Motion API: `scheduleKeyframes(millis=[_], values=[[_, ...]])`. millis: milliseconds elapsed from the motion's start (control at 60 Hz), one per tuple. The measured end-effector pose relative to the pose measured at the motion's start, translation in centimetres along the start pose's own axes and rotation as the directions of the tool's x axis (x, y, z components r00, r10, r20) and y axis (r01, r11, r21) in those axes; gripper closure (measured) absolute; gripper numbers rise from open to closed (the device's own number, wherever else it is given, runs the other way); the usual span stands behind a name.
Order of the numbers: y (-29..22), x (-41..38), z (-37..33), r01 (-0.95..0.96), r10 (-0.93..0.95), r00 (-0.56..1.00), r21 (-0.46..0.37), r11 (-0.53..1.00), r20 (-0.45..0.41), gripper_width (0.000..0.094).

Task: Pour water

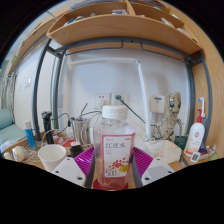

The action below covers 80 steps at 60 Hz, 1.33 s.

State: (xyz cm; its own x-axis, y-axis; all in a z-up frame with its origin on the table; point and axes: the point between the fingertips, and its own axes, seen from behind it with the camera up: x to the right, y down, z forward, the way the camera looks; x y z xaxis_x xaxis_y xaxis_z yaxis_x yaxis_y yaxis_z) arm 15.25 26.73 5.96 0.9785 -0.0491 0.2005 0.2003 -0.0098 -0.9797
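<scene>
A clear plastic bottle [114, 150] with a white cap, a pink label and reddish liquid stands upright between my gripper's [112, 168] two fingers. Both magenta pads [85, 158] press against its sides, so the gripper is shut on the bottle. A white cup [52, 156] stands on the table to the left, just beyond the left finger and apart from the bottle. The bottle's lower part is hidden.
A steel mug [79, 129] and small bottles [30, 133] stand at the back left. A white lotion bottle [195, 136] and clutter sit at the right. A wooden shelf [120, 30] hangs overhead, with wall sockets [118, 100] and cables behind.
</scene>
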Motion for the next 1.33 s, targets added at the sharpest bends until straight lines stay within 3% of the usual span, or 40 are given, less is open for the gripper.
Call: scheduleKeyframes(millis=[67,150,483,783,1050,1333], values=[[0.4,-0.1,-0.3,0.004,-0.004,1.000,-0.014,1.000,0.001,0.0286],[1.0,0.1,-1.4,0.005,-0.005,1.000,-0.052,0.999,-0.004,0.0059],[1.0,0.2,-15.7,-0.065,0.063,0.998,-0.084,0.994,-0.019,0.0082],[1.3,1.9,-27.4,-0.095,0.087,0.992,-0.088,0.992,-0.090,0.0083],[0.7,4.9,-32.6,-0.106,0.099,0.985,-0.046,0.993,-0.140,0.0083],[0.9,7.1,-33.5,-0.127,0.121,0.980,-0.025,0.992,-0.160,0.0083]])
